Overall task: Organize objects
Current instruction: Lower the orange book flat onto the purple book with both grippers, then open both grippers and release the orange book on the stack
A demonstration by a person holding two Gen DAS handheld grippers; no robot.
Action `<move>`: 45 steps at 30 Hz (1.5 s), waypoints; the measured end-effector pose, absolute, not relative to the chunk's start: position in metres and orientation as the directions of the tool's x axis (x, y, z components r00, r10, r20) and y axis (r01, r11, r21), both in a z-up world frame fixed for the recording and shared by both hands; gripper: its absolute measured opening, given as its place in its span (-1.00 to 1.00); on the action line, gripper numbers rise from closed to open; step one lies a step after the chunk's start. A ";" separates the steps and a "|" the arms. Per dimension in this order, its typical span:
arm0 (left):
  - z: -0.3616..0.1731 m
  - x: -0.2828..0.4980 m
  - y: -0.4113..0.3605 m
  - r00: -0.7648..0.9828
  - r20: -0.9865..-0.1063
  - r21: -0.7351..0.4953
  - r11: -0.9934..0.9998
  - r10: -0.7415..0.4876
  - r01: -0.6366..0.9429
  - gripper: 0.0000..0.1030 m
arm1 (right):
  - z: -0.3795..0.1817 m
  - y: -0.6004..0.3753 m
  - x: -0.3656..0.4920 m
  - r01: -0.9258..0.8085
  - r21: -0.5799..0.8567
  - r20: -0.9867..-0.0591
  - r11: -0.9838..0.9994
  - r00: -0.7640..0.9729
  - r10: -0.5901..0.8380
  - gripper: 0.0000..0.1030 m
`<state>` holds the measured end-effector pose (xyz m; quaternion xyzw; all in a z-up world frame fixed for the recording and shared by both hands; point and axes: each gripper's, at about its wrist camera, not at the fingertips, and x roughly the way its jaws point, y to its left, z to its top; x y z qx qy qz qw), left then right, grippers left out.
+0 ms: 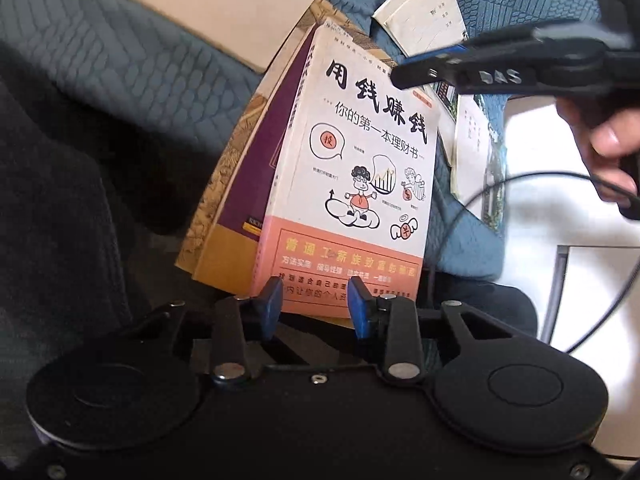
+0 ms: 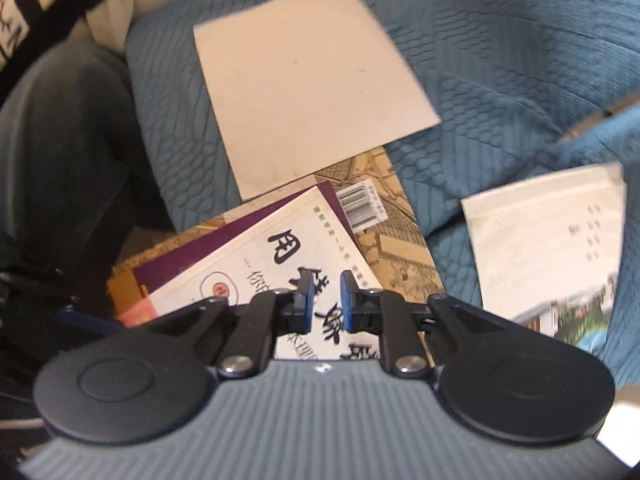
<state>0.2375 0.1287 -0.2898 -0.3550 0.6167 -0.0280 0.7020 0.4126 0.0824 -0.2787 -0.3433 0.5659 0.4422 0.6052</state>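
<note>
A white and orange book [image 1: 352,168] with a cartoon cover lies on top of a purple book [image 1: 256,184] and a tan patterned book [image 1: 224,168], stacked on a blue quilt. My left gripper [image 1: 316,300] is open, its fingers at the stack's near edge, holding nothing. My right gripper [image 1: 448,68] hovers over the top book's far right corner. In the right wrist view my right gripper [image 2: 324,300] is open with a narrow gap, empty, above the white book [image 2: 280,248]. The purple book [image 2: 200,256] and the tan book [image 2: 400,232] show beneath.
A plain beige sheet [image 2: 308,80] lies beyond the stack on the blue quilt [image 2: 500,60]. A white booklet [image 2: 548,240] lies to the right; it also shows in the left wrist view [image 1: 428,12], with another thin book [image 1: 476,160] nearby. A cable [image 1: 520,184] trails at right.
</note>
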 end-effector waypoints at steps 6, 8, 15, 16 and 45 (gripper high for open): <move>-0.271 0.234 0.121 0.264 -0.880 -0.466 0.823 -0.394 -0.325 -0.32 | -0.256 0.039 0.400 -0.817 0.137 -0.960 0.560 0.030 0.279 -0.60; -0.267 0.235 0.119 0.272 -0.886 -0.449 0.838 -0.374 -0.311 -0.27 | -0.251 0.025 0.392 -0.771 0.164 -0.950 0.616 0.044 0.308 -0.45; -0.258 0.240 0.113 0.314 -0.896 -0.396 0.885 -0.314 -0.247 -0.10 | -0.245 -0.017 0.350 -0.671 0.214 -0.907 0.710 0.135 0.400 -0.14; -0.256 0.241 0.111 0.322 -0.898 -0.383 0.893 -0.300 -0.236 -0.03 | -0.246 -0.023 0.343 -0.650 0.217 -0.899 0.728 0.157 0.408 -0.14; -0.264 0.244 0.089 0.349 -0.926 -0.198 0.972 -0.145 -0.123 -0.07 | -0.314 -0.091 0.246 -0.132 0.424 -0.801 0.896 0.407 0.439 -0.36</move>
